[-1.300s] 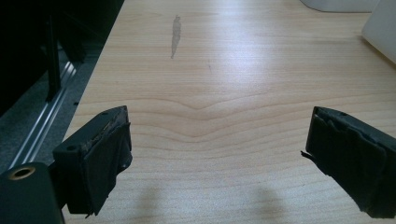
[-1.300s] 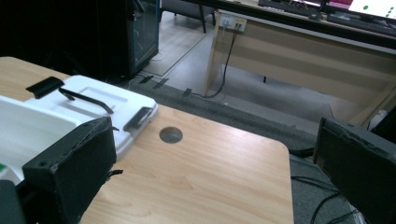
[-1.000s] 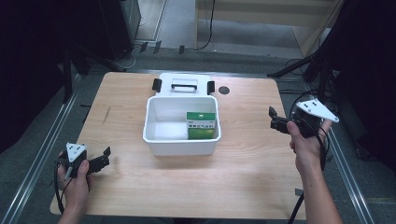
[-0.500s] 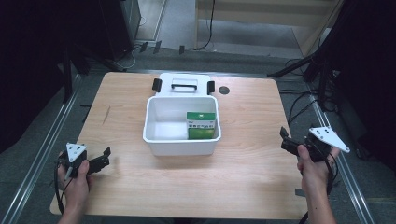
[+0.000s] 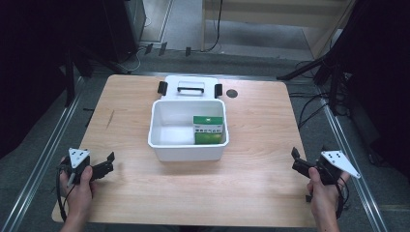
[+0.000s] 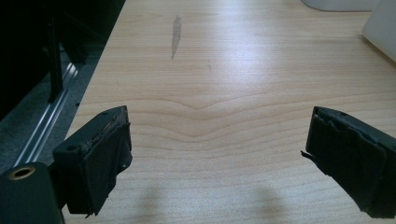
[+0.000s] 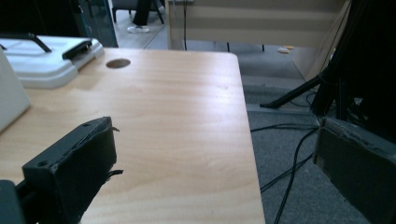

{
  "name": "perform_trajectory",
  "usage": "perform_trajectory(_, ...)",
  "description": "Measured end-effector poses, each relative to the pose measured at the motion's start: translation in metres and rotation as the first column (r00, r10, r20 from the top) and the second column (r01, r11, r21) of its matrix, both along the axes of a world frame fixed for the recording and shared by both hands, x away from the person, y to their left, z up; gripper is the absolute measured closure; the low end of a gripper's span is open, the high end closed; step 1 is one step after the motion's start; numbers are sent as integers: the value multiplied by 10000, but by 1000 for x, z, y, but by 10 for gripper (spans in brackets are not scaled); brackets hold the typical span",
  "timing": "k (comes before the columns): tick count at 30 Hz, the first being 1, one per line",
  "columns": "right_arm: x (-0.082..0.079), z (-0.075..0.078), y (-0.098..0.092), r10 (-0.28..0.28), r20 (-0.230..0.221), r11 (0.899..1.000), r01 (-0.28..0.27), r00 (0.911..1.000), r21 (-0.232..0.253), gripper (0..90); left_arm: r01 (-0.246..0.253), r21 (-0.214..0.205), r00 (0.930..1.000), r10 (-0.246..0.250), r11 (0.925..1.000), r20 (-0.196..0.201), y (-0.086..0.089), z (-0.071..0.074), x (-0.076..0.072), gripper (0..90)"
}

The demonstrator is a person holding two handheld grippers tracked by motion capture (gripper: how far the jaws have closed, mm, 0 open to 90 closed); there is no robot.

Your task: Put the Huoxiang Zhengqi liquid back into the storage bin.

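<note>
A white open bin (image 5: 159, 126) stands mid-table, and a green box (image 5: 208, 129) lies inside it at the right. The bin's white lid (image 5: 190, 87) with a dark handle rests flat just behind it. My left gripper (image 5: 110, 162) is held near the front left corner, open and empty, well left of the bin. In the left gripper view its jaws (image 6: 219, 158) stand wide apart over bare wood. My right gripper (image 5: 294, 160) is at the front right edge, open and empty. In its own view (image 7: 215, 158) one jaw is over the table and the other past its edge.
The wooden table (image 5: 261, 125) has a round hole (image 5: 232, 93) beside the lid. The lid (image 7: 46, 60) and a bin wall (image 7: 9, 93) lie to the left in the right gripper view. Cables and stand legs (image 7: 299, 88) sit on the floor at the right.
My right gripper has drawn back from beside the bin toward the front right edge of the table. The left gripper has stayed in place.
</note>
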State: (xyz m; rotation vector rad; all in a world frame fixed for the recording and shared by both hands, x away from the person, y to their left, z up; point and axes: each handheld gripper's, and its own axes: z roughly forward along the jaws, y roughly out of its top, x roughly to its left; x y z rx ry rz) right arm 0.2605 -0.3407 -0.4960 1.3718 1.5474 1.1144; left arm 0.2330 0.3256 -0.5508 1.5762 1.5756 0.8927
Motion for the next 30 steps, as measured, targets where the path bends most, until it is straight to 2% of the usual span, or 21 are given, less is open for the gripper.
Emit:
perform_trajectory(11,-17,-37,-10,98,-507,9999,-94,9987,78,0,-50,11,10000,50,10000,28,0,0,0,70)
perform_trajectory(15,-25,-43,-14,143,-624,9998,-133,9979,152,0,-47,1,10000,47,10000,26,0,0,0,70)
perform_trajectory(21,-31,-44,-13,145,-400,9997,-137,9991,193,0,-42,29,10000,42,10000,26,0,0,0,70)
perform_trajectory(23,-32,-45,-10,205,-327,9998,-207,9993,-61,0,-36,-3,10000,36,10000,39,0,0,0,70)
perform_trajectory(24,-32,-46,-7,292,-283,9988,-302,9992,-380,0,-34,-1,10000,34,10000,20,0,0,0,70)
perform_trajectory(27,-31,-48,-1,437,-380,9949,-469,9983,-889,0,-3,27,10000,3,10000,-10,0,0,0,70)
perform_trajectory(30,-30,-49,1,546,-465,9944,-585,9974,-885,0,-6,59,10000,6,10000,-12,0,0,0,70)
